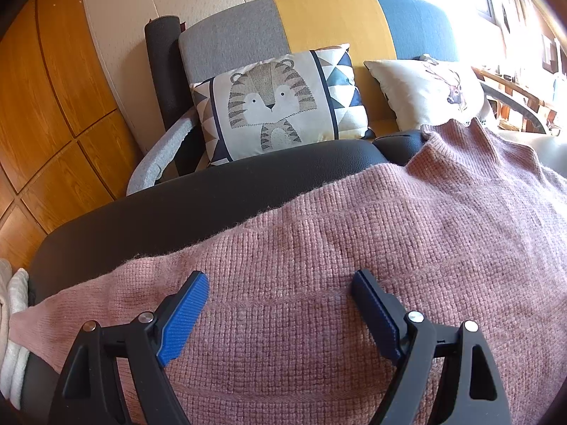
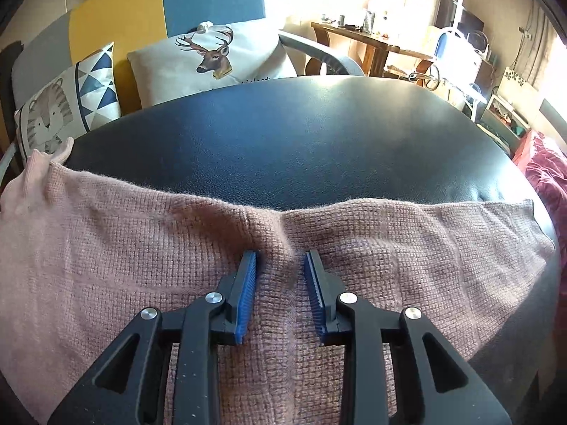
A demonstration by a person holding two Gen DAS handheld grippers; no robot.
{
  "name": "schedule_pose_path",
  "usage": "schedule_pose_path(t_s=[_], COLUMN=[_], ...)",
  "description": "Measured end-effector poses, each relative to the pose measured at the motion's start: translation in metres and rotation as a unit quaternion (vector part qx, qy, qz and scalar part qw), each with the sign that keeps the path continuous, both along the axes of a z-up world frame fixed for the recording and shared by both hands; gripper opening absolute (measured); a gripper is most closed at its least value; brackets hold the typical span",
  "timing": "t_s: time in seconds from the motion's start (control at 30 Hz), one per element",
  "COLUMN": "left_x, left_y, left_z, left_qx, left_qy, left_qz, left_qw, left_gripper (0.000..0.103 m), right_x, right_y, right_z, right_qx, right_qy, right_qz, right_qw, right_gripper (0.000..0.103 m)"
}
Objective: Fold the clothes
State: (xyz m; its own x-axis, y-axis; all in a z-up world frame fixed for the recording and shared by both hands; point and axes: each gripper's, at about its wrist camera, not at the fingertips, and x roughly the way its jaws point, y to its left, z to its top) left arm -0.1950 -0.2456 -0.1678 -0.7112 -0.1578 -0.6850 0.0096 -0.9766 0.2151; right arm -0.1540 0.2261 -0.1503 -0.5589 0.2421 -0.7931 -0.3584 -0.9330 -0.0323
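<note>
Left wrist view: left gripper (image 1: pixel 280 283) spread wide, grasping nothing, hovering over pink knitted sweater (image 1: pixel 354 248) on black leather tabletop (image 1: pixel 212 198).

Right wrist view: right gripper (image 2: pixel 280 265) narrowed around a raised ridge of sweater (image 2: pixel 124 248); pad contact cannot be told. Likely risk: loose, fuzzy knit slipping or bunching (slick leather tabletop (image 2: pixel 283 134) beneath).

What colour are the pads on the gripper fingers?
Blue, ribbed pads on black fingers; clearest in the right wrist view, above the pink knitted sweater.
</note>
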Motion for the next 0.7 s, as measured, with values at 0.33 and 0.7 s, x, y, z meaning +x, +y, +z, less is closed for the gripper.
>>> schedule_pose_path(t_s=[0.33,0.7], left_x=[0.001,0.001], left_y=[0.0,0.003], left_z=[0.001,0.002], left_qx=[0.004,0.0], left_qy=[-0.002,-0.003], left_qz=[0.0,0.001], left_qw=[1.0,1.0], left_gripper=[0.086,0.086], right_x=[0.027,0.106], right_y=[0.013,0.124], right_z=[0.017,0.017], right_qx=[-0.068,-0.12], right_qy=[0.021,0.034], right_qz=[0.017,-0.121], right_qw=[0.997,0.985], right_gripper=[0.039,0.049])
